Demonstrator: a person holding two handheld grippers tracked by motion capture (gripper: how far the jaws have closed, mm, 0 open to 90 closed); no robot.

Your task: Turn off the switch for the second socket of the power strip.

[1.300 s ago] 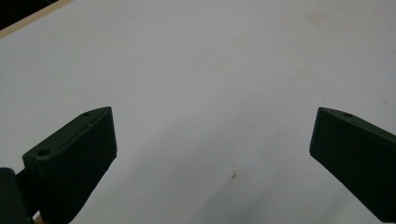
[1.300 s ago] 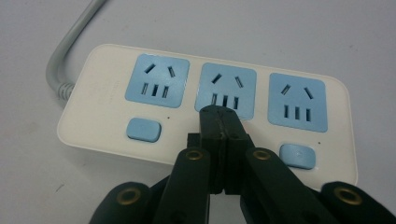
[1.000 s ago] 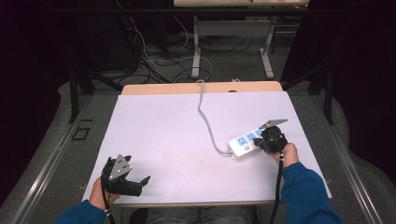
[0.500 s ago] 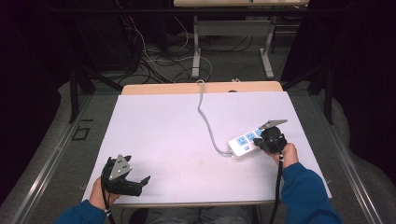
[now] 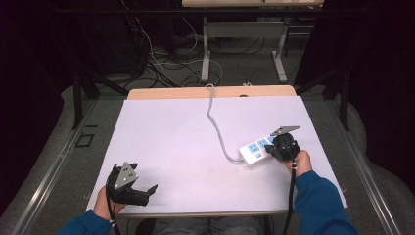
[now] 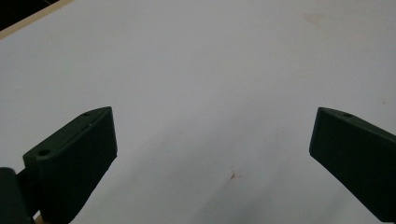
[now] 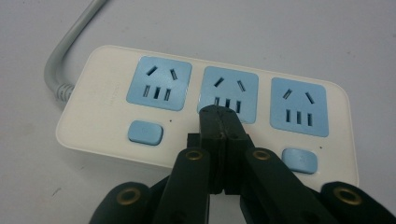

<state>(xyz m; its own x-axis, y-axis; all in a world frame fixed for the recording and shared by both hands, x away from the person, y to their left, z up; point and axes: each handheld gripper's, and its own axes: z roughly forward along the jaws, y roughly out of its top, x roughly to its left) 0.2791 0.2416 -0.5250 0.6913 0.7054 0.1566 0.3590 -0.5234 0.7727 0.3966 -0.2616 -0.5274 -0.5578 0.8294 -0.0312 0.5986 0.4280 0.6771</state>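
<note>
Pressing our right gripper (image 7: 219,114), jaws closed together, onto white power strip (image 7: 112,107) with 3 blue sockets, our left gripper (image 5: 128,182) gaping wide over white table (image 5: 171,132).

No readable text, faint embossed marking on white power strip (image 7: 205,116) left of the first socket, too dim to make out

Strips: one power strip (image 5: 258,149) is lying on the table (image 5: 166,132).
Sockets: three blue sockets (image 7: 159,83) are showing on the strip in the right gripper view.
Switches: two blue switches (image 7: 145,132) are showing; the closed jaws are covering the spot below the middle socket.
Cords: one grey cord (image 5: 216,128) is running from the strip.
Grippers: two, a left gripper (image 5: 147,192) and a right gripper (image 7: 219,114), are being held.
Tables: one.
</note>
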